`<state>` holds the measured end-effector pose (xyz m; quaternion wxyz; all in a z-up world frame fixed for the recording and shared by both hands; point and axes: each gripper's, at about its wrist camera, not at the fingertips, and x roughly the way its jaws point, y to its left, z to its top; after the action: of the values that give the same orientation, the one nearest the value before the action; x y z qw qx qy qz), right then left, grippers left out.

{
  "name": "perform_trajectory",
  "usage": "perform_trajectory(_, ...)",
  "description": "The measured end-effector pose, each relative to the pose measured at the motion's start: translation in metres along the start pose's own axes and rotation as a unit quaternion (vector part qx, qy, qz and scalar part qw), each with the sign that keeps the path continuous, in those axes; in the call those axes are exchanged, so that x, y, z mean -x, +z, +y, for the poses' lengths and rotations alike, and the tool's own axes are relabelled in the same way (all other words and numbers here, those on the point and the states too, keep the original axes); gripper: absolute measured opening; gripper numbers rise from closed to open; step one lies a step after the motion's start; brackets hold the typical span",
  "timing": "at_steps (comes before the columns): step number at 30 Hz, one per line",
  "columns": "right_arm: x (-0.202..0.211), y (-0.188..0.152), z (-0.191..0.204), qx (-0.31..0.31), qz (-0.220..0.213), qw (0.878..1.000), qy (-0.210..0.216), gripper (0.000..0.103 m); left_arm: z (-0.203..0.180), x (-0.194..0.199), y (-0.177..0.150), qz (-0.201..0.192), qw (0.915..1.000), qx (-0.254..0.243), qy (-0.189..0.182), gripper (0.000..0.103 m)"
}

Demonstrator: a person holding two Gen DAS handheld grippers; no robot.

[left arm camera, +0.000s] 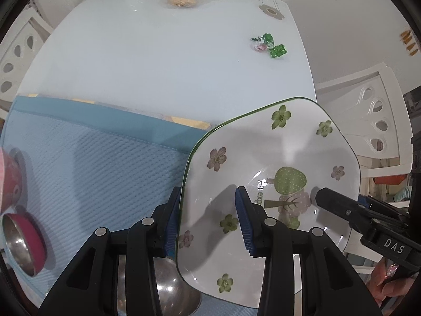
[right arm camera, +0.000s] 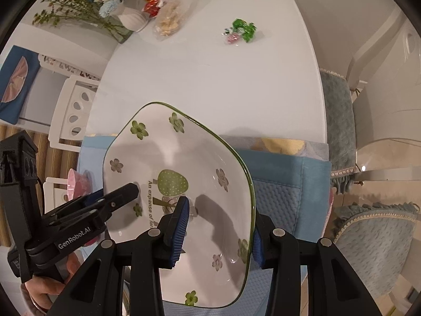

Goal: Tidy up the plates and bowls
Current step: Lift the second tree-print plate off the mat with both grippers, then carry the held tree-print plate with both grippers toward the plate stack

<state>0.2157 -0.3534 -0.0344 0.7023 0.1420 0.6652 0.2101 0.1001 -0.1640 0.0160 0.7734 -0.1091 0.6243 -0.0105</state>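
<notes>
Plate [left arm camera: 263, 163] (both rims clamped) — airborne.

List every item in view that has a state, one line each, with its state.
left gripper: shut on the plate's left rim
right gripper: shut on the plate's right rim
floral plate: held by both grippers, tilted, off the mat
steel bowl: upright, empty, on the blue mat, under the plate
red-rimmed steel bowl: tipped on its side, empty
snack bag: lying on the table
</notes>
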Motion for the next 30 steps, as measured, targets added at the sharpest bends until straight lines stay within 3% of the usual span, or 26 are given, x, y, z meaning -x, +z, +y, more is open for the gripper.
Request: perform_trajectory(30,-0.008,-0.041,0.125,0.087,0.026,0.996,0.014,0.042,0.106,0.068,-0.07,-0.032,0.9955,0.088,0.01,0.037)
